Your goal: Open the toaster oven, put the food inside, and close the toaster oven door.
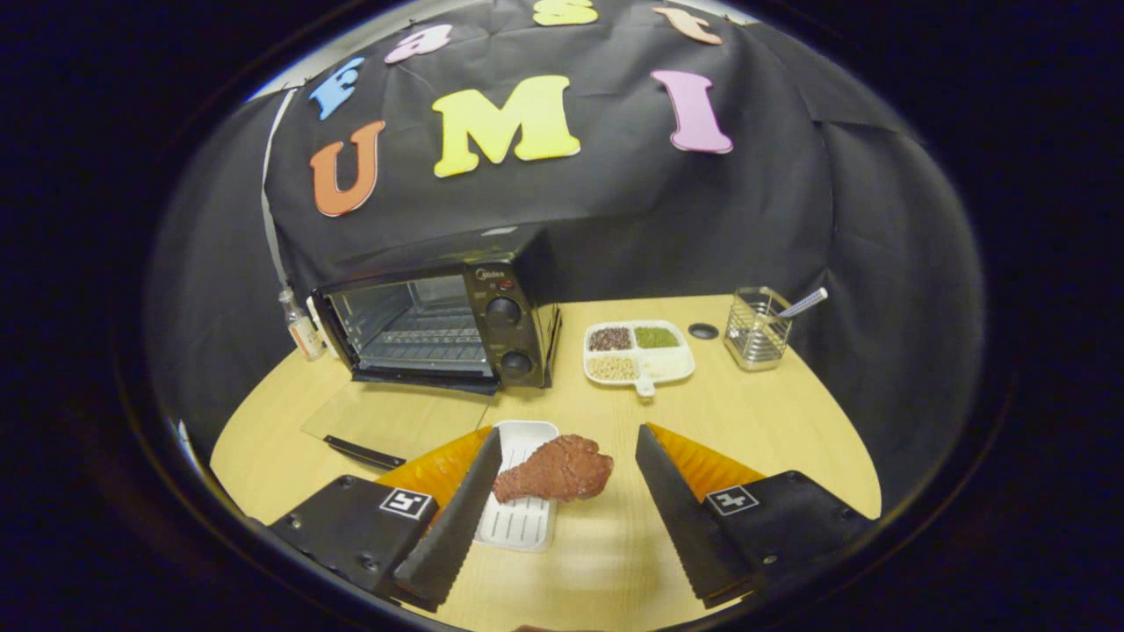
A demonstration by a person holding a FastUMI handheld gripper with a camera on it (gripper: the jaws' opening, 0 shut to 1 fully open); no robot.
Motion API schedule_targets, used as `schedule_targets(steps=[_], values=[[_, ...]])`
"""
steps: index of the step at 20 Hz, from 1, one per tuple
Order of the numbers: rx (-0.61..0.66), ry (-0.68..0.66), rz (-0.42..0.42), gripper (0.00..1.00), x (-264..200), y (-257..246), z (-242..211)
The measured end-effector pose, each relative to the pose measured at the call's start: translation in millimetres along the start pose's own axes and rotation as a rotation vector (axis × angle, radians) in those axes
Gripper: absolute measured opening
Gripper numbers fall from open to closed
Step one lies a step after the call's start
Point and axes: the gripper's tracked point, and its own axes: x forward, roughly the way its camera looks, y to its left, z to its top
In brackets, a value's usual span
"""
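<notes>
Oven [439, 325] stood at the desk's [790, 439] far left corner with its glass door [386, 421] dropped flat toward me, so the rack inside was open to reach; I judged the opening step finished. I held my gripper [569, 478] wide open, nothing in its grasp, one finger on each side of the food [555, 470], a brown drumstick-shaped piece. The left finger looked close to it, perhaps touching, though I could not tell; the right stood apart. The food lay across the near right edge of a white tray [520, 518], half overhanging, which left its thick end free for the fingers to close on. Aligning the jaws astride it made sense before squeezing. Beyond it, toward the desk's middle, sat a divided plate [680, 364] of grains, a small dark disc [703, 331] and a wire basket [757, 333] holding a utensil, all clear of my path to the oven. A small bottle [301, 329] stood at the oven's left.
</notes>
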Motion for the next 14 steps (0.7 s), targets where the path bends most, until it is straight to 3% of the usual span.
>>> schedule_targets(steps=[5,9,12,14], values=[[0.157,0.157,0.156,0.88,14,-6,-7],[0.236,0.323,0.287,0.72,20,6,-25],[0.223,0.359,0.292,0.61,23,0,-33],[0.272,0.36,0.335,0.27,20,5,-33]])
